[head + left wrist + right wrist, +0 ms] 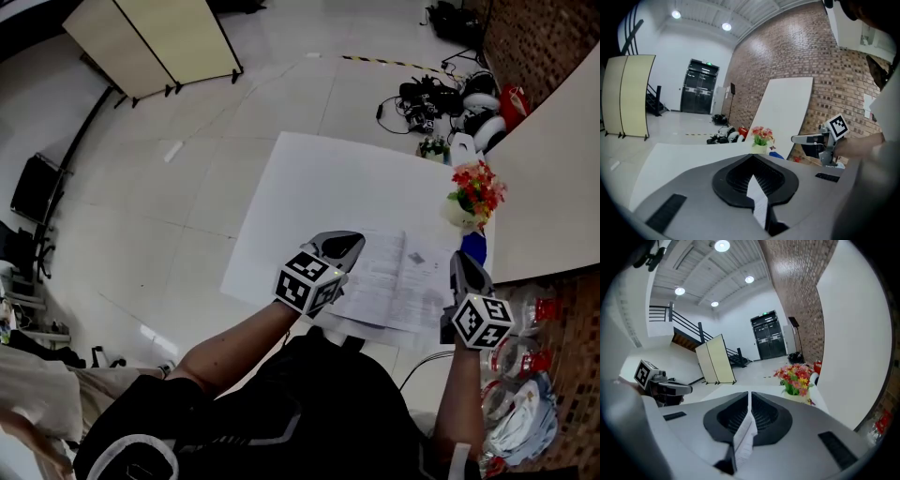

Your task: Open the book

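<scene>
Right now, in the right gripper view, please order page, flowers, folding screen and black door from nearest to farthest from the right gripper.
1. page, clamped in the right gripper
2. flowers, ahead, right
3. folding screen, farther back, left
4. black door, farthest back, centre

This is a big, bare work hall, like a lab or studio. A white table (pixel 309 187) stands on a shiny tiled floor (pixel 141 206). Beside the table is a tall brick wall (pixel 787 61). Past the table are a folding screen (pixel 159 42), dark double doors (pixel 699 89) and a heap of cables and gear (pixel 422 98).
</scene>
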